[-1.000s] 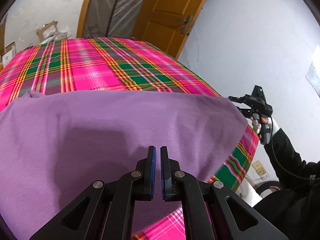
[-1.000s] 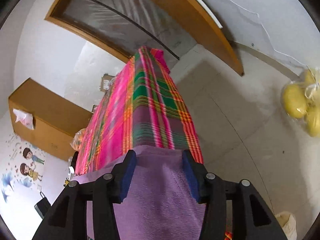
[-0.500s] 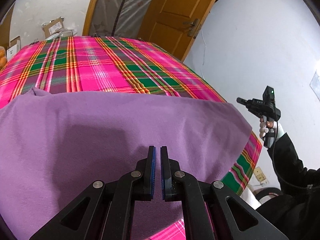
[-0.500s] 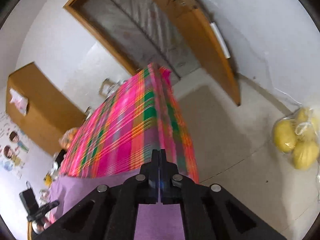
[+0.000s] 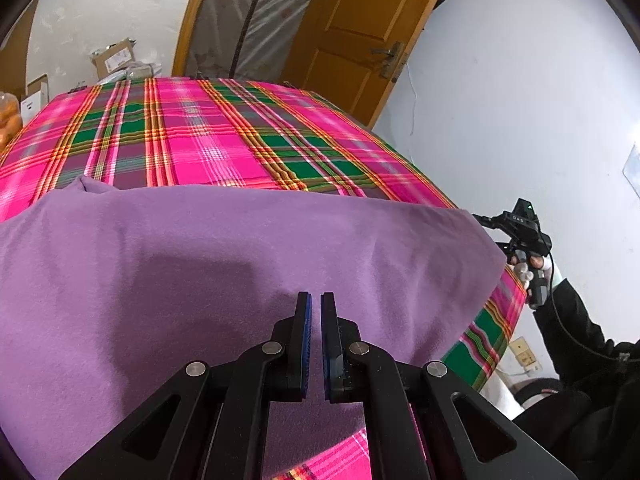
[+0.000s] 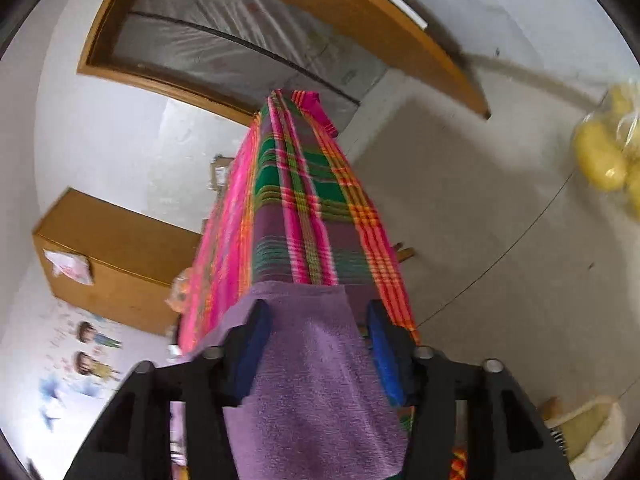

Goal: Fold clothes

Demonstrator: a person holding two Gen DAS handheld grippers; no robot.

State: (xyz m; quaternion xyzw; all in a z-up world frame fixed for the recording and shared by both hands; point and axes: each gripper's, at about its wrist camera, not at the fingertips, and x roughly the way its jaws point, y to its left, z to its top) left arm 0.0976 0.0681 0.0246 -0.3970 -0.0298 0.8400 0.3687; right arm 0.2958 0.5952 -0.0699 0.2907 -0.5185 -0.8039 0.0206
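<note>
A purple cloth [image 5: 248,264] lies spread flat over the near part of a table covered with a pink and green plaid cloth [image 5: 192,136]. My left gripper [image 5: 316,304] hovers over the purple cloth's near middle, shut, with only a thin slit between its blue pads. In the right wrist view the purple cloth [image 6: 316,364] hangs over the table's end. My right gripper [image 6: 316,312] is open, one finger on each side of this hanging edge. From the left wrist view the right gripper [image 5: 490,232] shows at the cloth's right corner, held by a hand.
A wooden door [image 5: 360,32] and a plastic-covered doorway stand behind the table. Cardboard boxes [image 5: 116,56] sit at the far left. A wooden cabinet [image 6: 112,256] stands beside the table, and a bag of yellow fruit [image 6: 604,156] hangs on the right. A dark sleeve [image 5: 572,340] is at right.
My right gripper was shut half a second ago and now stands open around the cloth's hanging edge. The left gripper stays shut above the cloth, shifted only slightly.
</note>
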